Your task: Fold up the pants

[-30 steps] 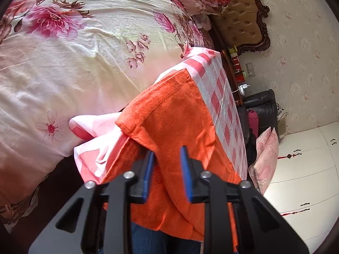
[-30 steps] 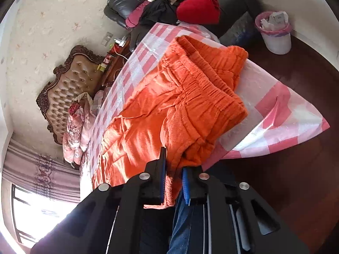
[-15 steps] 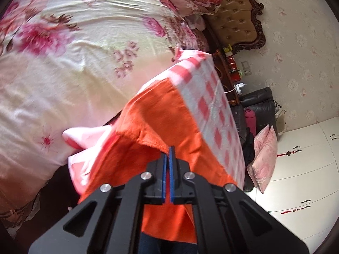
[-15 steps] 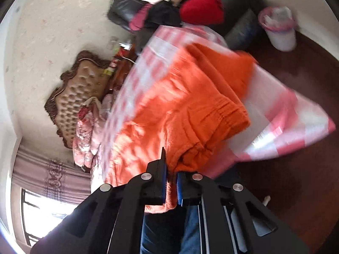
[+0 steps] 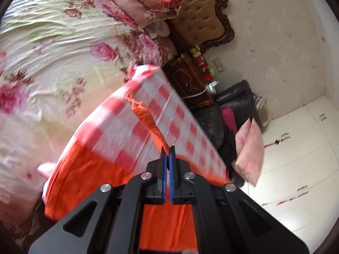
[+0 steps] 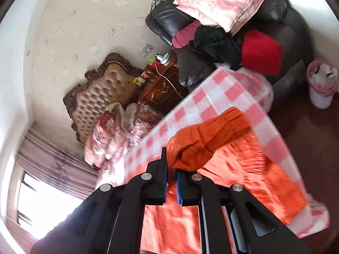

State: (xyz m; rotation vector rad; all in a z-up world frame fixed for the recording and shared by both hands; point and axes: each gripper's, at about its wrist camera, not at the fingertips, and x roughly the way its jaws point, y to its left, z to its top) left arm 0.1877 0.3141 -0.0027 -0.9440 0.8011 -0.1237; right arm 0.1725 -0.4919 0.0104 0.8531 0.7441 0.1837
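Note:
The orange pants (image 5: 84, 173) lie over the near end of a table covered in a pink-and-white checked cloth (image 5: 169, 116). My left gripper (image 5: 168, 151) is shut on a thin edge of the pants, and a strip of orange fabric rises from its tips above the cloth. In the right wrist view the orange pants (image 6: 254, 165) spread across the checked cloth (image 6: 233, 93). My right gripper (image 6: 170, 165) is shut on the bunched elastic waistband, which bulges to the right of the fingertips. Both lifted ends hang above the table.
A bed with a floral cover (image 5: 53, 67) and pillows lies left of the table, under a tufted headboard (image 5: 201, 14). A dark nightstand (image 5: 186, 78), a black sofa (image 6: 275, 42) piled with cushions and clothes, a bin (image 6: 322, 84) and white cupboards (image 5: 300, 158) ring the table.
Both grippers closed on the pants, then rose, lifting the fabric off the table. More of the checked cloth now shows beyond the pants in both views.

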